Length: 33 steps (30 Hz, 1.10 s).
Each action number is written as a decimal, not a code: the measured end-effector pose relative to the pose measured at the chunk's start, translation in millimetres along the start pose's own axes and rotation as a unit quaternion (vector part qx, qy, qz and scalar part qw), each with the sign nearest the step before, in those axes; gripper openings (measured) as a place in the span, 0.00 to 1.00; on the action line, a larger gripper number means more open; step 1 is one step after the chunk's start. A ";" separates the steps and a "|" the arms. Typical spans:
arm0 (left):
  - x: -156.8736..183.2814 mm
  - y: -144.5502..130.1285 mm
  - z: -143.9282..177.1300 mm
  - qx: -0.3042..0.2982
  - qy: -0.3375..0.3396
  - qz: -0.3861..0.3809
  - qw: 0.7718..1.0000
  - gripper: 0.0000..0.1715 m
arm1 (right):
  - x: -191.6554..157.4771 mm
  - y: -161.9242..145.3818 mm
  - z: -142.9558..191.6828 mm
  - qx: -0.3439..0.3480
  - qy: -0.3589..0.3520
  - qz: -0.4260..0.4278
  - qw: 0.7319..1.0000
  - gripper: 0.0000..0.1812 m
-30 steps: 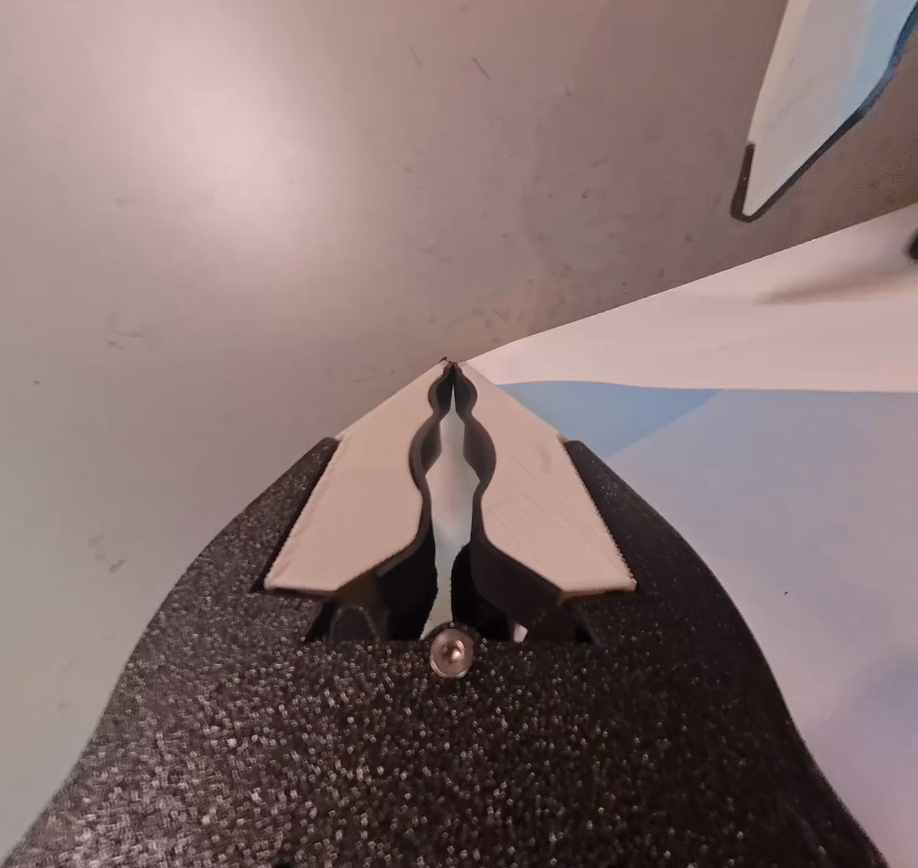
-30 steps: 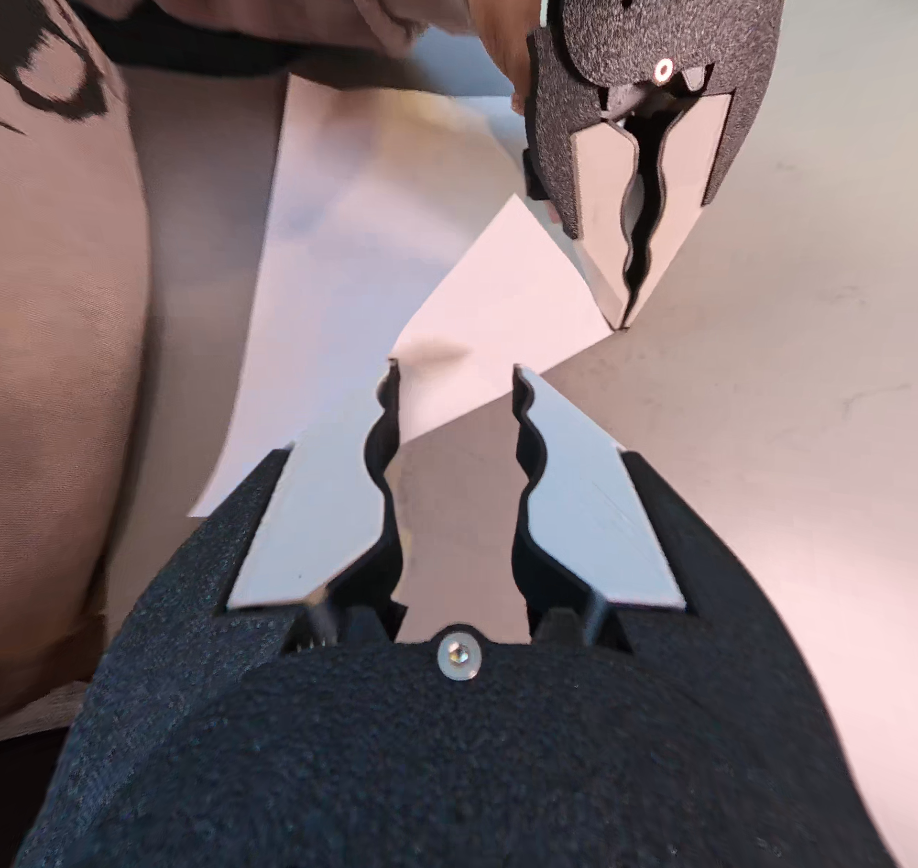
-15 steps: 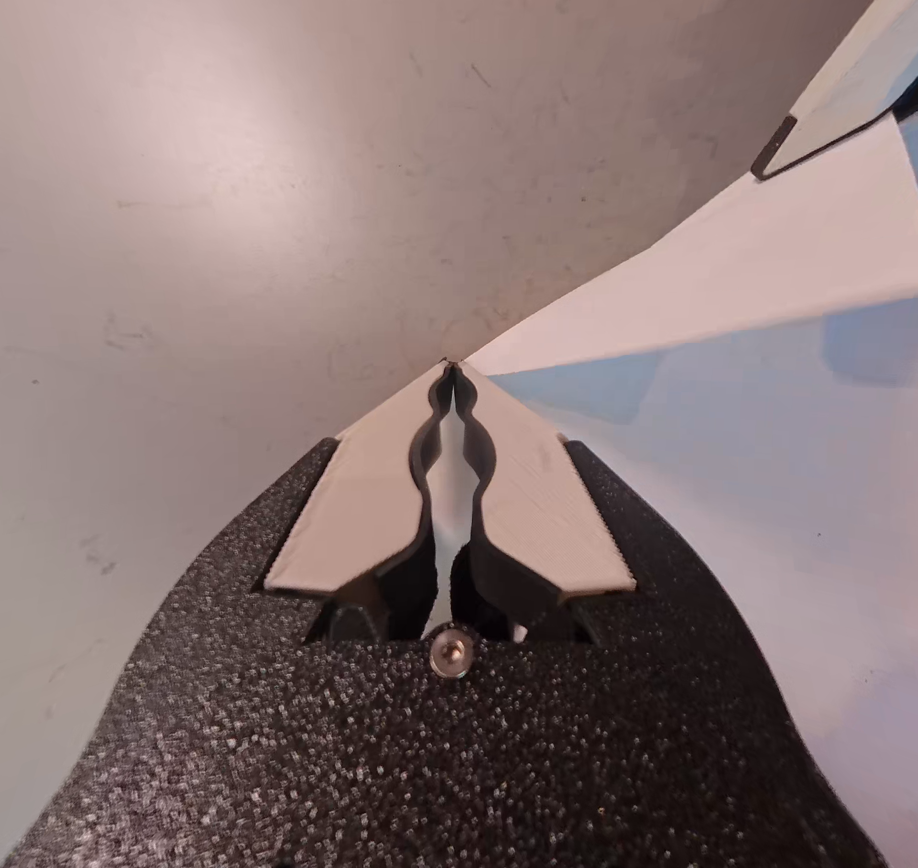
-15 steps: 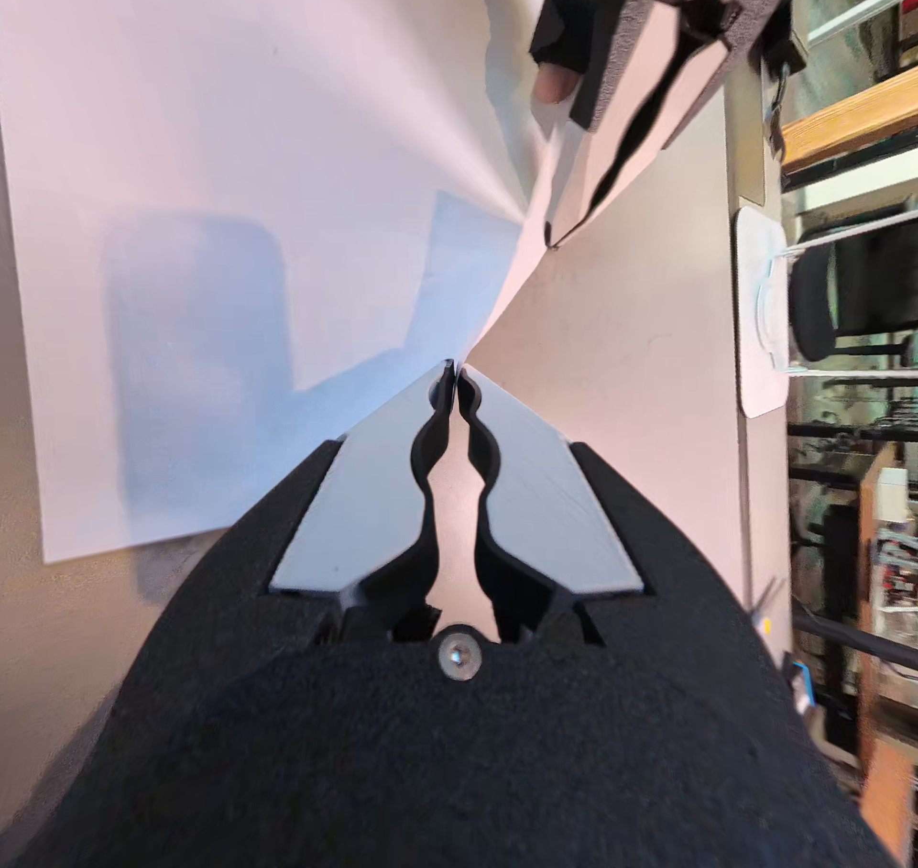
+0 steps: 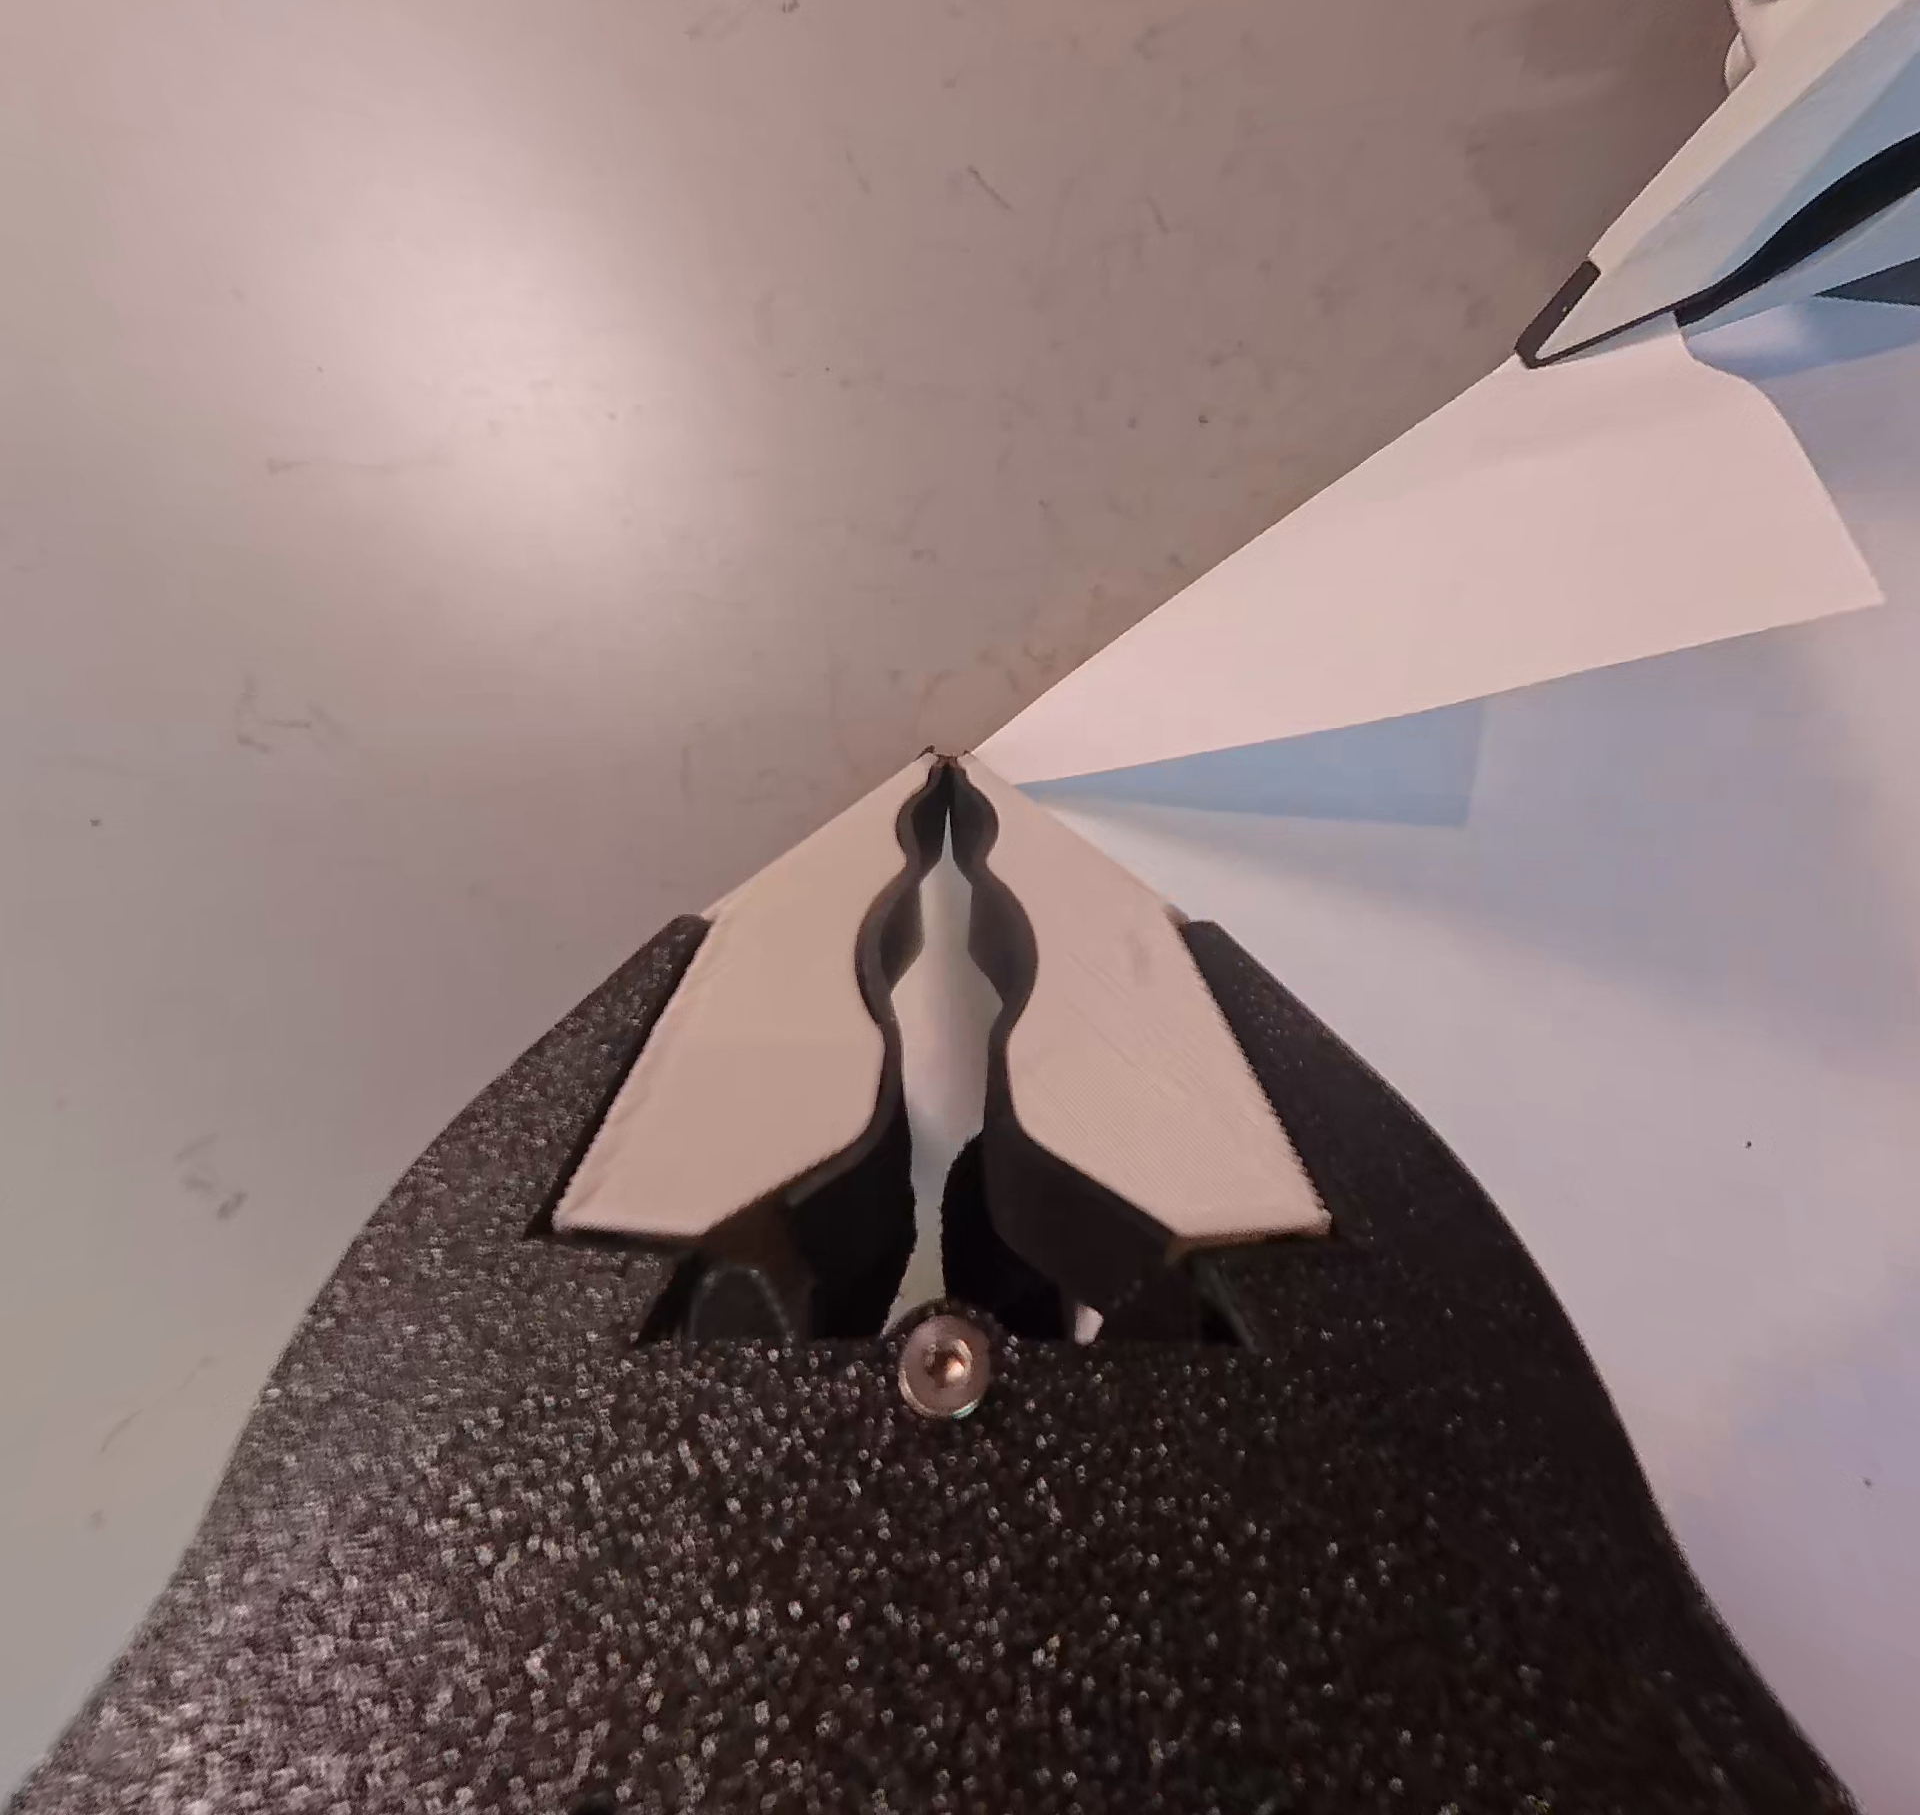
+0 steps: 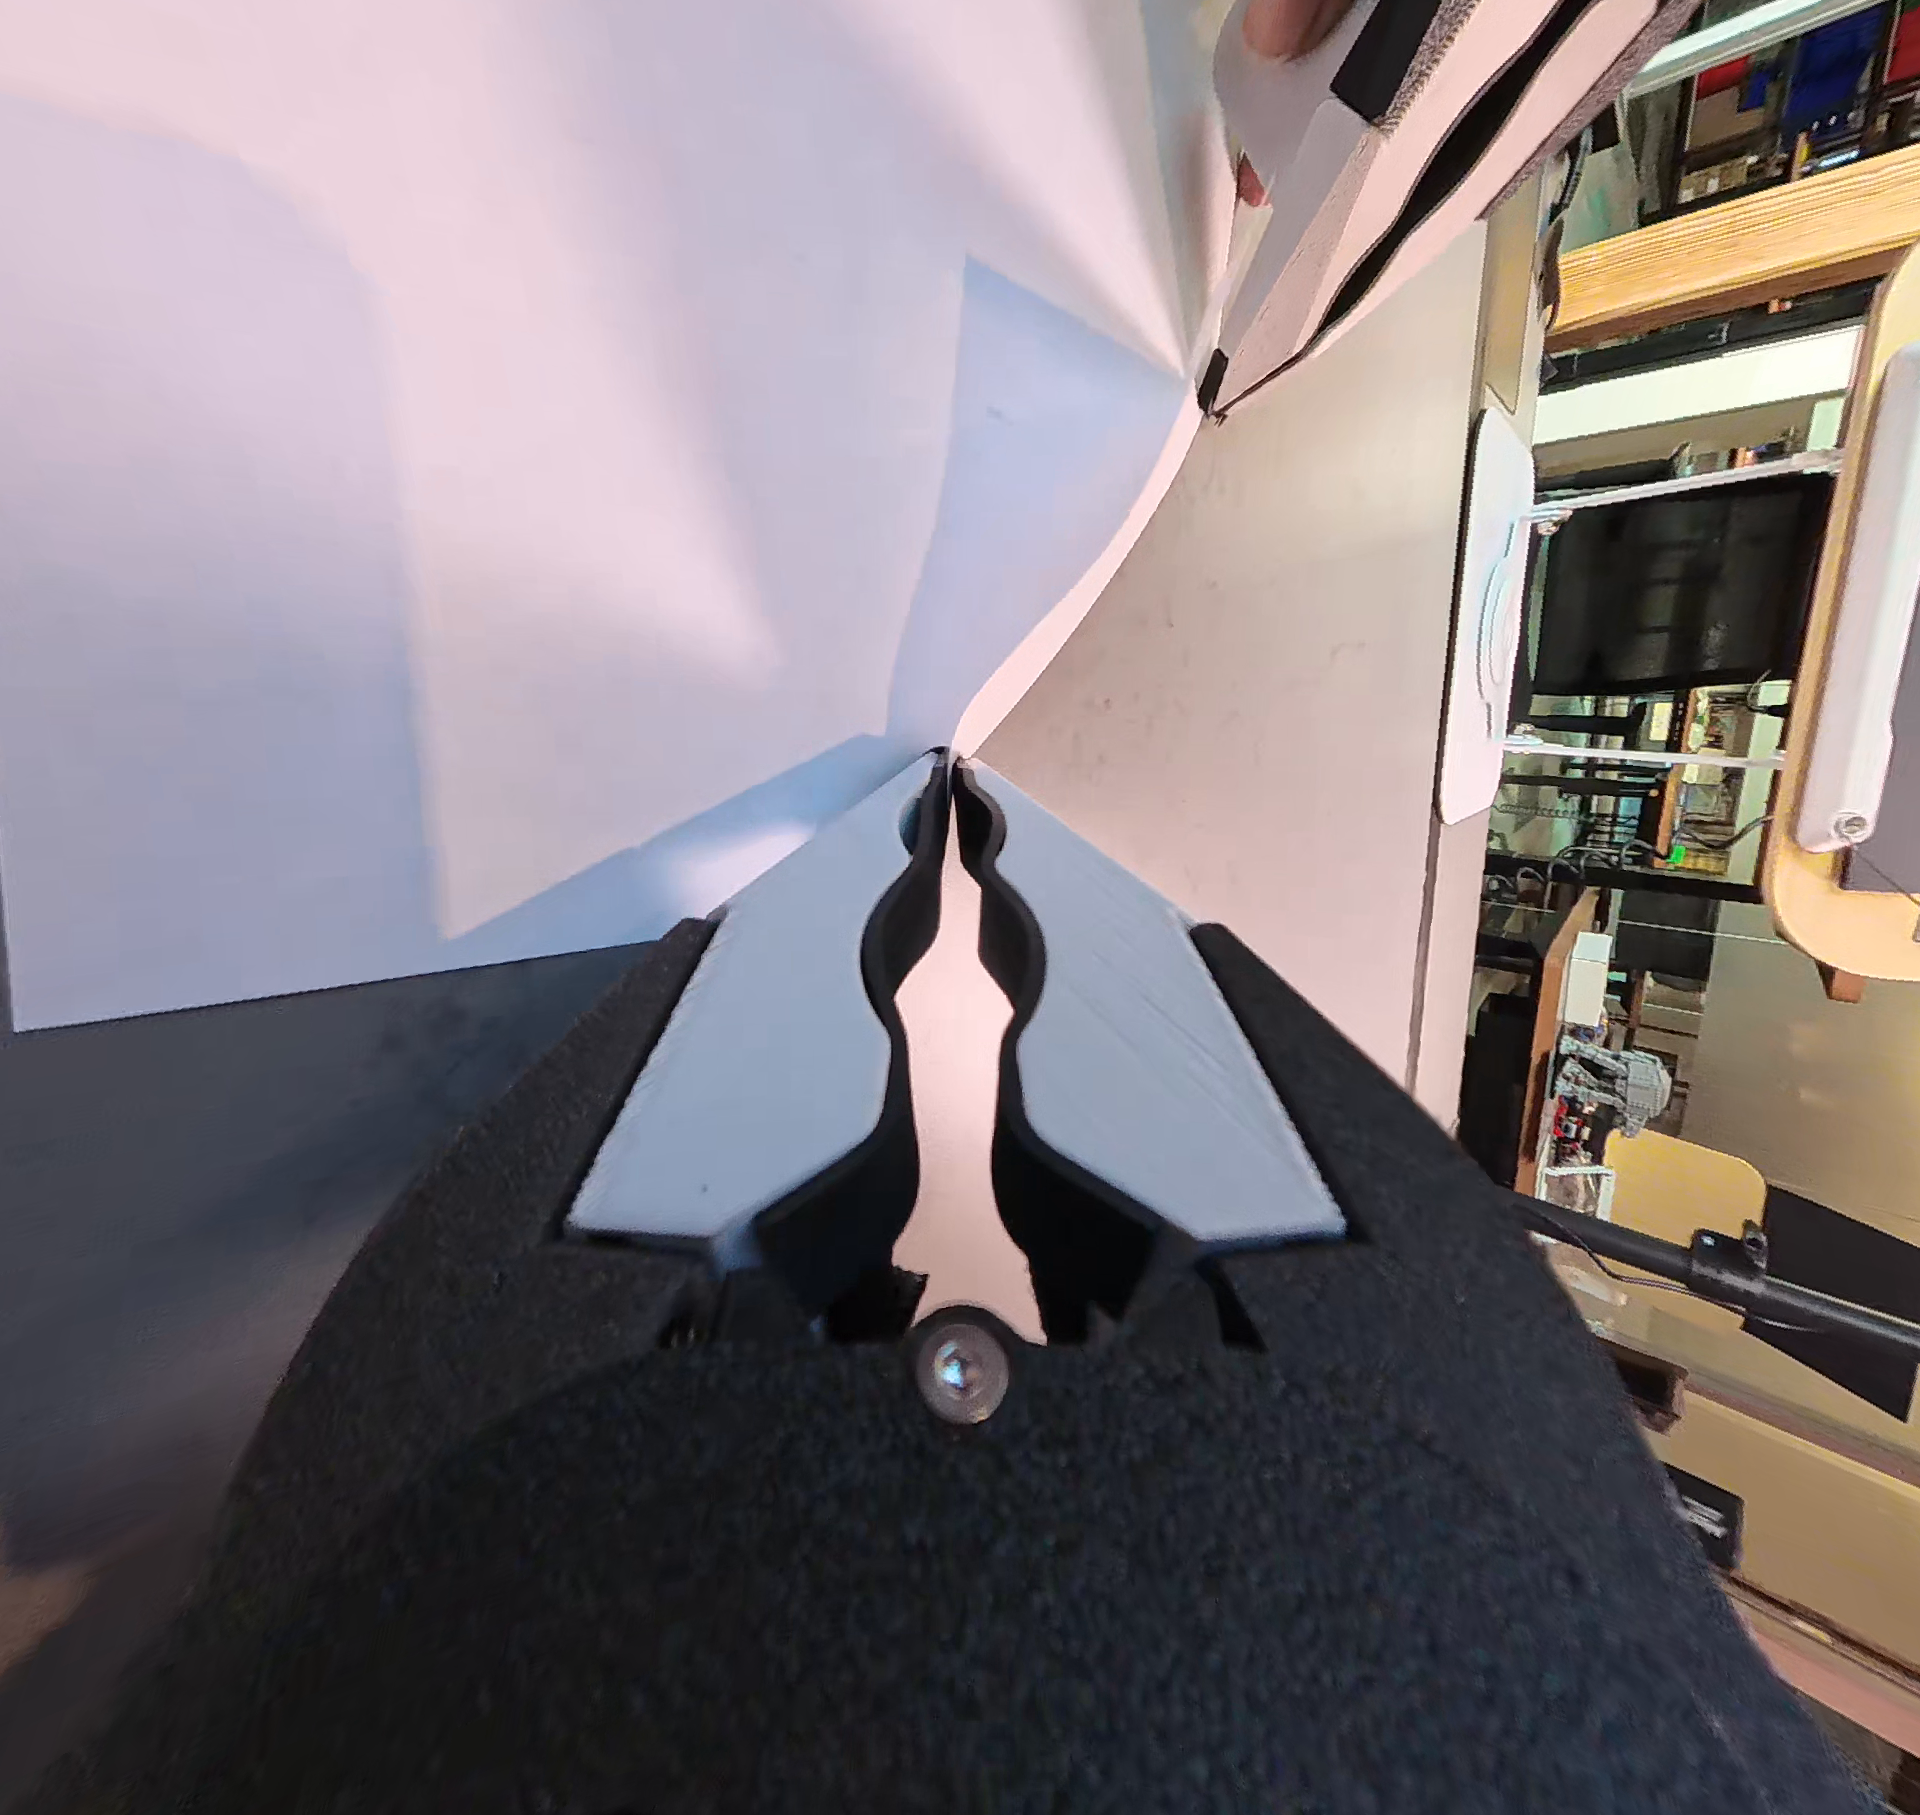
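Above the beige table [image 5: 520,415]: white sheet of paper [image 6: 520,311] lifted clear at one edge, held at two points. Left gripper [image 5: 948,766] fingers pinched tight on one spot of that edge; right gripper [image 6: 948,759] likewise clamped on it farther along. Far edge apparently resting on table. Fold or transfer not yet evident.

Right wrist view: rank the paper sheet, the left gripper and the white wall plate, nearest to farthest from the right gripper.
From the right gripper:
1. Paper sheet, pinched at its tips, spreading left.
2. Left gripper, upper right, clamping the same edge.
3. White wall plate, far right, beyond the table edge.
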State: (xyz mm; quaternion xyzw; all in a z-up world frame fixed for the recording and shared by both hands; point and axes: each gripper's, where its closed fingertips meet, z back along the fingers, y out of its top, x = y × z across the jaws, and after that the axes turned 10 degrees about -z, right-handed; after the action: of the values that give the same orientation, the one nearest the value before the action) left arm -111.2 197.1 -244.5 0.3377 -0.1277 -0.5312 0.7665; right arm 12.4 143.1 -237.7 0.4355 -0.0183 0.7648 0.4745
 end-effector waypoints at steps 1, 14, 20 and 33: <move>0.2 0.0 0.1 0.001 0.002 -0.003 1.000 0.00 | -0.5 -0.2 0.6 0.000 -0.005 0.006 1.000 0.00; 4.2 1.8 -0.7 -0.015 0.023 -0.011 1.000 0.00 | -12.8 8.9 9.2 0.039 -0.052 0.126 0.990 0.00; 8.8 4.8 -2.5 -0.012 0.021 -0.015 1.000 0.00 | -17.0 6.4 15.3 0.041 -0.049 0.126 0.990 0.00; 20.4 14.9 -8.6 0.009 0.019 -0.011 1.000 0.00 | -33.4 -8.7 38.6 0.038 -0.025 -0.051 0.998 0.00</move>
State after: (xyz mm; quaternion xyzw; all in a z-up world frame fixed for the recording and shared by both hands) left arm -87.4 185.1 -244.5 0.3565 -0.1142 -0.5319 0.7596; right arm 49.6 107.1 -239.9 0.4724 0.0218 0.7286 0.4955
